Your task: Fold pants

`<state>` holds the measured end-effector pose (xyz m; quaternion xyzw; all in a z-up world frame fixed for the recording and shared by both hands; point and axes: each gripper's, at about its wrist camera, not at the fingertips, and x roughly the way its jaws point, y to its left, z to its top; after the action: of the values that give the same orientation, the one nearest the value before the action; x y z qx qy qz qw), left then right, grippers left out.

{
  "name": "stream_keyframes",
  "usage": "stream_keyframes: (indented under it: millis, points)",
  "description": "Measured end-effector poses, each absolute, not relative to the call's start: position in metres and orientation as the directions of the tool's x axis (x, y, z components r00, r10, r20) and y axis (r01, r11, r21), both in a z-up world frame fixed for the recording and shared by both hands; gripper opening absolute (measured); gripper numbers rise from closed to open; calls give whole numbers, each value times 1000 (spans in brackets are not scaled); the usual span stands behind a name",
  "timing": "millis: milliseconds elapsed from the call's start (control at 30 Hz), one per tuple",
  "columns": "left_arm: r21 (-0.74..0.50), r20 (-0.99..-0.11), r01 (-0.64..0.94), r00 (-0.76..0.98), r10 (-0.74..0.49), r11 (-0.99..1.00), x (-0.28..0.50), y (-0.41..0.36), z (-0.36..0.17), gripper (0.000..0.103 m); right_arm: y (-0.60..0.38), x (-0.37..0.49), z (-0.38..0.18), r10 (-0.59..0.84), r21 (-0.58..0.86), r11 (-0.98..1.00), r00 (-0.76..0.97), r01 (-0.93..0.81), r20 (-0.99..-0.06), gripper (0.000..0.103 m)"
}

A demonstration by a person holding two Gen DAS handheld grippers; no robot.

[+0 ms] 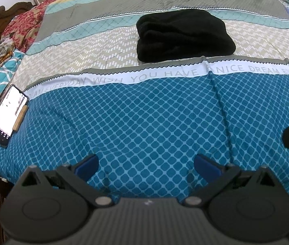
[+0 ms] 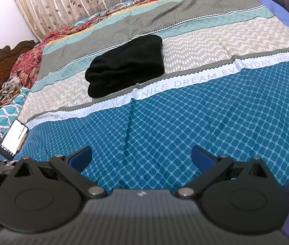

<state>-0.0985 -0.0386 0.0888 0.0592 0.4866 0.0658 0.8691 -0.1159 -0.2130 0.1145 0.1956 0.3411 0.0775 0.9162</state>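
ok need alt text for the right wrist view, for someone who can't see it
Black pants lie folded in a compact bundle on a patterned bedspread, well beyond the open right gripper, which holds nothing. A lit phone lies at the bed's left edge, curtains behind.

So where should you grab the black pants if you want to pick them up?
Probably at the near edge of the black pants, where the folded layers stack into a thick rounded lip along the lettered stripe. Come in low from the front, one finger sliding under the stack, one on top. Both the left gripper and right gripper are open and well short of it.
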Motion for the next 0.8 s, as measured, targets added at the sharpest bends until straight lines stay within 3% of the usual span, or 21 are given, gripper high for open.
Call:
stream_keyframes:
  millis: [800]
  points:
    - [147, -839, -43, 524, 147, 988, -98, -39, 92, 103, -213, -114, 119, 273, 414, 910, 752, -1, -600, 103]
